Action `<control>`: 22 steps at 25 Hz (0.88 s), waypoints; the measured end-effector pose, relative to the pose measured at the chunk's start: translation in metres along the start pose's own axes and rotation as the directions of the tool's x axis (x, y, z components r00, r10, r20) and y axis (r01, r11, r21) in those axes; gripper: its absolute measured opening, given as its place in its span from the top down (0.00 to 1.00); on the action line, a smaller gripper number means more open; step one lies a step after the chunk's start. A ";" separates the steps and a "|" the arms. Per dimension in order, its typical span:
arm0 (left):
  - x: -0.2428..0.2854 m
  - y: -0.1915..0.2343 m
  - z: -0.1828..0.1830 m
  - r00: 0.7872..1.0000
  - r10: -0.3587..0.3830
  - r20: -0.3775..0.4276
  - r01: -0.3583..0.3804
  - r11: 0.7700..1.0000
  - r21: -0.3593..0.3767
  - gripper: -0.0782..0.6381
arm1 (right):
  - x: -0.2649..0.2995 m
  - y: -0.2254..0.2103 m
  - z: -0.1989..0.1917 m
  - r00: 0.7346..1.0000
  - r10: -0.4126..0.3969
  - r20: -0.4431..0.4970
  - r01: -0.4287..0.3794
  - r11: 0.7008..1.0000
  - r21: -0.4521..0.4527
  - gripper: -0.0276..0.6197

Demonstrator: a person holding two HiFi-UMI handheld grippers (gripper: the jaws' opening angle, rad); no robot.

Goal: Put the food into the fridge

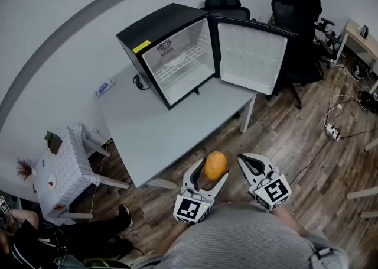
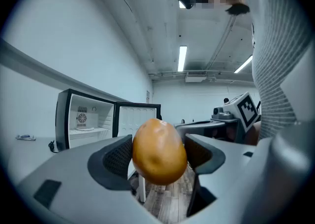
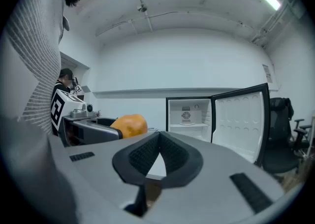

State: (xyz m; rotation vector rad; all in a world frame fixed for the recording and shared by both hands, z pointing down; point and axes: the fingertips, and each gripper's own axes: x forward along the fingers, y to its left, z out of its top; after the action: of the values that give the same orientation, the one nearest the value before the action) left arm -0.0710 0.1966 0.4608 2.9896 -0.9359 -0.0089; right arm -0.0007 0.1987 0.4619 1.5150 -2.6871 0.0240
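Observation:
An orange-brown, egg-shaped piece of food (image 1: 215,165) sits between the pads of my left gripper (image 1: 210,174), which is shut on it, held in the air in front of the table's near edge. In the left gripper view the food (image 2: 159,151) fills the gap between both black pads. My right gripper (image 1: 248,164) hovers just to the right of it, shut with nothing in it, its pads (image 3: 170,156) meeting at the tips. The black mini fridge (image 1: 155,32) stands at the far end of the grey table (image 1: 165,129), its door (image 1: 251,56) swung wide open to the right. A white wire shelf (image 1: 180,64) shows inside.
Black office chairs (image 1: 295,19) stand behind the fridge door. A small white tiled side table (image 1: 65,167) is to the left of the table, with a person's legs near it. Cables and a power strip (image 1: 332,132) lie on the wooden floor to the right.

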 end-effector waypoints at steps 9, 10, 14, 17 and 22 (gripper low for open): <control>0.003 -0.008 -0.003 1.000 -0.010 -0.012 0.010 1.000 -0.002 0.42 | -0.005 -0.002 -0.002 1.000 0.002 -0.005 -0.002 1.000 0.014 0.94; 0.003 -0.008 -0.003 1.000 -0.009 -0.012 0.009 1.000 -0.001 0.42 | -0.005 -0.002 -0.003 1.000 0.001 -0.005 -0.001 1.000 0.014 0.94; 0.001 -0.005 -0.008 0.999 -0.005 -0.039 0.006 1.000 0.022 0.42 | -0.004 -0.003 -0.003 1.000 0.002 0.002 -0.002 1.000 0.023 0.94; 0.001 -0.006 -0.004 1.000 -0.001 -0.012 0.001 1.000 -0.008 0.42 | -0.005 -0.003 0.003 0.999 0.012 0.052 -0.017 0.997 0.081 0.94; -0.004 -0.005 -0.010 0.999 0.002 -0.041 -0.001 1.000 0.019 0.42 | -0.004 0.000 0.001 0.998 0.013 0.056 -0.019 0.995 0.102 0.94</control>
State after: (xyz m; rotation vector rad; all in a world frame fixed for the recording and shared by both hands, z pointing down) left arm -0.0714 0.2035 0.4706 2.9938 -0.9393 0.0615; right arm 0.0013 0.2024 0.4610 1.5436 -2.7819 0.1247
